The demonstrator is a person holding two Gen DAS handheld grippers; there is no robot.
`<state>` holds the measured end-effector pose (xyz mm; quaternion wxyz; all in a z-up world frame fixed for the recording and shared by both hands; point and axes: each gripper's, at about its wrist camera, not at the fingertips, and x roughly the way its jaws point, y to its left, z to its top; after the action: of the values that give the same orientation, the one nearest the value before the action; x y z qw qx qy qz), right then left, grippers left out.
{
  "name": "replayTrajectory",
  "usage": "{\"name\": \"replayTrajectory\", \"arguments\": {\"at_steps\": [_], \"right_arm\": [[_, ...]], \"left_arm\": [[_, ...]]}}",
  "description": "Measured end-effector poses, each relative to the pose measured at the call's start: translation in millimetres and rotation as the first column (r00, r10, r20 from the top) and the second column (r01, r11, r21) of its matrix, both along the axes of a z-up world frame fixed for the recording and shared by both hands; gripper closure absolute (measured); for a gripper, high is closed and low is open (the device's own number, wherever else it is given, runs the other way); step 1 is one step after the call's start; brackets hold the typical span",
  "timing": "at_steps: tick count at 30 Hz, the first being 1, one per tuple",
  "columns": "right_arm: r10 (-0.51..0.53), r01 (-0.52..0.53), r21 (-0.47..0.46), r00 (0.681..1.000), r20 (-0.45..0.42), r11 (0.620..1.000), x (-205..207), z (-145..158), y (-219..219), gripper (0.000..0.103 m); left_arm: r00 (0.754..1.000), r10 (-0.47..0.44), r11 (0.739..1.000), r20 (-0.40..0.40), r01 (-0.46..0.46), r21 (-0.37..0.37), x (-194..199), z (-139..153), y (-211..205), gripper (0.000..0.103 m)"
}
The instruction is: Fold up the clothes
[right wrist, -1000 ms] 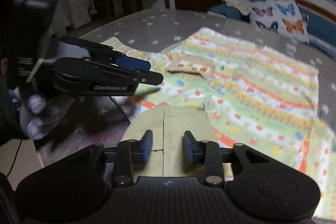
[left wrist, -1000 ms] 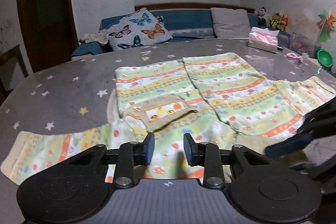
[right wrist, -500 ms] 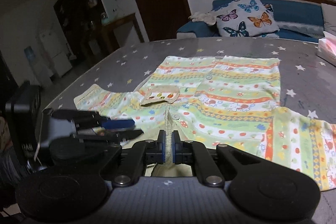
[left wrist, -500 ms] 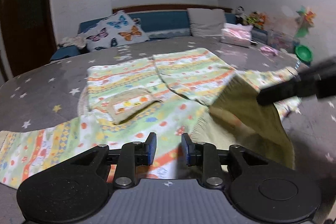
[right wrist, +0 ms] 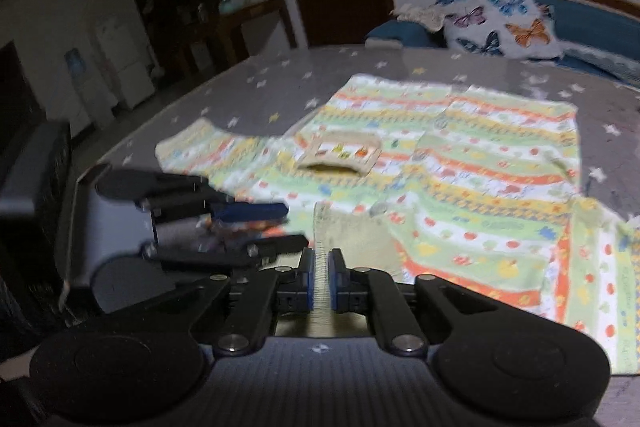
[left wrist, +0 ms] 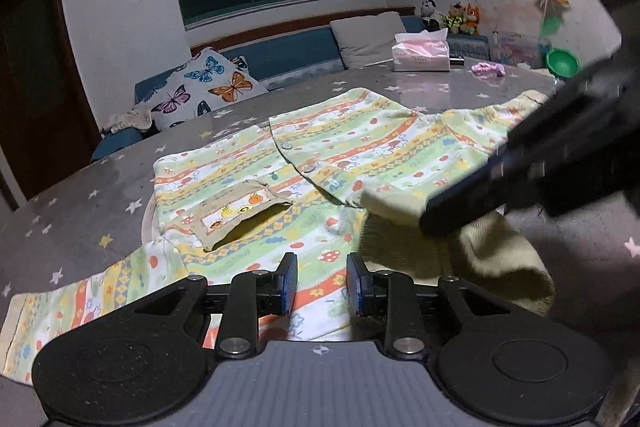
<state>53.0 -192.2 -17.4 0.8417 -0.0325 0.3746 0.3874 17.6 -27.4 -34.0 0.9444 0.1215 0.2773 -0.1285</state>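
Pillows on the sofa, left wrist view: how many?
2: a butterfly-print pillow at the left end of the sofa, a plain grey pillow further right. Others may be hidden out of view.

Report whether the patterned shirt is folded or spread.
Mostly spread: the shirt lies flat, but the right gripper holds its ribbed collar lifted.

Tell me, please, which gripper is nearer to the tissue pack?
Right. The right gripper reaches further across the shirt toward the tissue pack; the left gripper hangs at the near edge.
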Motion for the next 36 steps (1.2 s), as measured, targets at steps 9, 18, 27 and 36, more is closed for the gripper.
{"name": "replayTrajectory", "arguments": {"at_steps": [9,18,27,36], "right_arm": [[-0.035,0.036,-0.004,0.999,0.029,0.999,4,-2,-3,0.087],[-0.059,0.061,-0.043,0.997,0.043,0.997,2,-11,-16,0.083],[-0.191,0.191,-0.008,0.981,0.027,0.982,7,-13,-56,0.080],[-0.428,0.428,0.019,0.902,0.049,0.904,27,-17,-120,0.074]], "left_arm": [[0.998,0.052,0.996,0.037,-0.049,-0.070,-4,26,17,0.059],[1.000,0.001,0.995,0.023,0.001,-0.095,22,25,-15,0.054],[1.000,-0.009,1.000,-0.020,0.009,0.008,25,-3,-29,0.063],[0.999,-0.047,0.998,0.011,0.048,-0.033,26,12,-46,0.062]]}}
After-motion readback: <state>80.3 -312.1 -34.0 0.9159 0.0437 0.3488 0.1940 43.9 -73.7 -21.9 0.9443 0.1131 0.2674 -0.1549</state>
